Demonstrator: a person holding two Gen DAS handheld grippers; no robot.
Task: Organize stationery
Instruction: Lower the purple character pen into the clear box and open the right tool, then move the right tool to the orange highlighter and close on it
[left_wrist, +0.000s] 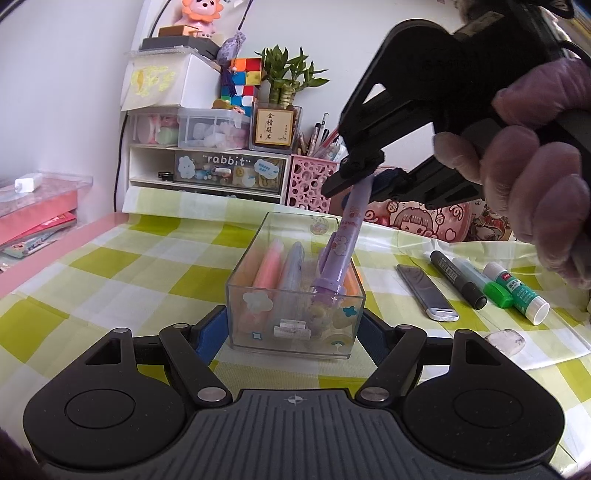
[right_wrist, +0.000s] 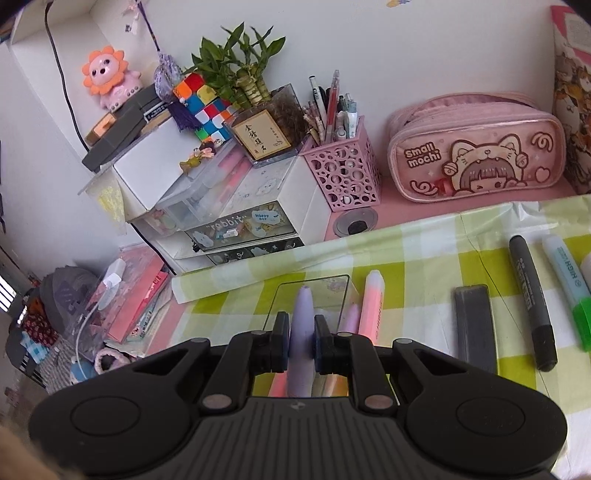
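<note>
A clear plastic box (left_wrist: 240, 295) stands on the green checked cloth, and my left gripper (left_wrist: 293, 332) is shut on its two sides near the front. Inside lie a pink highlighter (left_wrist: 267, 264) and a lilac one (left_wrist: 293, 262). My right gripper (left_wrist: 364, 181), held by a gloved hand, is shut on the upper end of a purple pen (left_wrist: 343, 243). The pen slants down, and its lower end is inside the box at the right. In the right wrist view the pads of that gripper (right_wrist: 301, 332) press on the purple pen (right_wrist: 302, 317) above the box (right_wrist: 332, 295).
To the right of the box lie a flat grey case (left_wrist: 426, 291), a black marker (left_wrist: 458, 278), a blue-green highlighter (left_wrist: 480, 280), a glue stick (left_wrist: 517, 291) and a translucent eraser (left_wrist: 506, 339). Behind stand a pink mesh pen holder (left_wrist: 310, 181), a drawer unit (left_wrist: 207, 170) and a pink pencil case (right_wrist: 476, 147).
</note>
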